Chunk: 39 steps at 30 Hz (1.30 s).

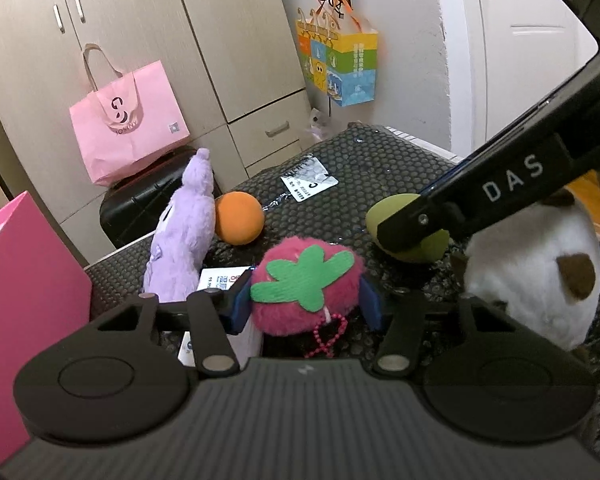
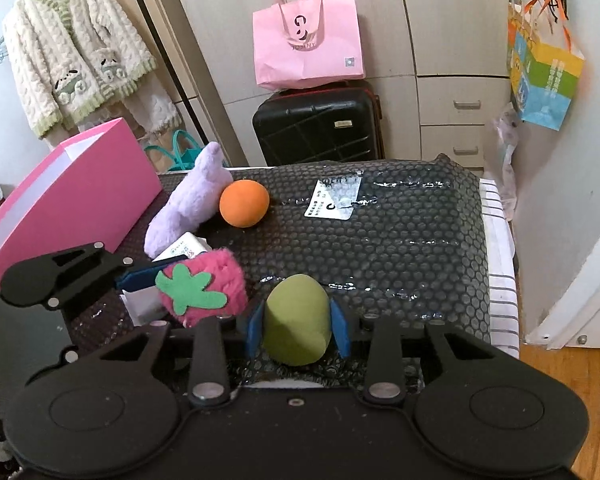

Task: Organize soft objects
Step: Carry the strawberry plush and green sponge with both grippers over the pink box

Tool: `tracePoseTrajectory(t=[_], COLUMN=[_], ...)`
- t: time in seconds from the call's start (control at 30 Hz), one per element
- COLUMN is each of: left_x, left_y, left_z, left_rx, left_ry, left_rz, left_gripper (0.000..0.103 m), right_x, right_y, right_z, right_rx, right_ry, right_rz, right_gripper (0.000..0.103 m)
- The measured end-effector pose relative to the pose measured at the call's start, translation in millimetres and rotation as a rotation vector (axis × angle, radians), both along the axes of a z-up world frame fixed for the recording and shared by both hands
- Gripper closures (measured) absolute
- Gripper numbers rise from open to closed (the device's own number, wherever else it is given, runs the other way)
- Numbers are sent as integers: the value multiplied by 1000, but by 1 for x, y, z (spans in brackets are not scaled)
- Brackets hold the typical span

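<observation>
Nearest to me, my left gripper (image 1: 306, 300) has the fuzzy pink strawberry plush (image 1: 306, 284) between its blue pads, and both pads press into the fur, so I have it clenched. Its green felt leaf faces up, and a pink bead chain (image 1: 328, 334) dangles from its near side. It sits over a small white box (image 1: 220, 280) on the black bubble-wrap sheet (image 2: 400, 240) that covers the work surface.

My right gripper (image 2: 298, 322) is closed on the olive-green foam egg (image 2: 298, 320), one blue pad tight against each side, with the egg's narrow end pointing away from me. From the left wrist view that gripper reaches in from the right, its arm crossing in front of a white plush with brown patches (image 1: 536, 276), which rests at the right edge of the sheet.

A little farther and to the left stands the lilac plush toy (image 2: 192, 204), leaning away from me, with the orange foam ball (image 2: 244, 204) touching its right side. A white printed label (image 2: 334, 200) lies flat on the sheet to the right of the ball, well apart from it.

At the far left an open pink box (image 2: 80, 200) stands beside the sheet, just beside the lilac toy.

Beyond the surface is a black suitcase (image 2: 316, 128) with a pale pink paper bag (image 2: 306, 40) on top, against beige cabinets (image 2: 440, 40). A colourful gift bag (image 2: 544, 76) hangs on the right wall, and a cream fleece jacket (image 2: 72, 48) hangs at the far left.
</observation>
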<state>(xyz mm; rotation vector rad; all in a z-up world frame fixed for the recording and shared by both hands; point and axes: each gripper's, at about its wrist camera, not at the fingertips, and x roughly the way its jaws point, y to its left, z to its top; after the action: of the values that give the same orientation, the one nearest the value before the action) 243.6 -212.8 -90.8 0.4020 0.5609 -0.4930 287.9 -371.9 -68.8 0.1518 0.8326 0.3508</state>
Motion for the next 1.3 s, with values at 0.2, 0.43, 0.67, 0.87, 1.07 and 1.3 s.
tracePoseTrajectory(t=[0.2,0.43,0.67,0.87,1.07,1.3], left_x=[2,-11,-35,-56,-78,-104], left_y=[13,36,55,74,90,110], left_z=[8,26,39,47,52,48], left_rx=[-98,-247,-291,-305,-312,-319], left_ry=[49,59,48,40,30,69], left_rz=[41,63,59,51,50,77], left_gripper=[52,52,52,52,51,50], right_x=[-13,-37,-64,-91,-120,-151], right_y=[3,8,21,32,46,62], right_z=[7,33,41,43,40,36], right_rx=[-28,-1,10,10,-11,-15], right_ry=[-52,-150,-198,-215,-242,-246], right_rz=[-13,-29,-43,-55,-57,-32], right_gripper=[62,62,62,62,62,62])
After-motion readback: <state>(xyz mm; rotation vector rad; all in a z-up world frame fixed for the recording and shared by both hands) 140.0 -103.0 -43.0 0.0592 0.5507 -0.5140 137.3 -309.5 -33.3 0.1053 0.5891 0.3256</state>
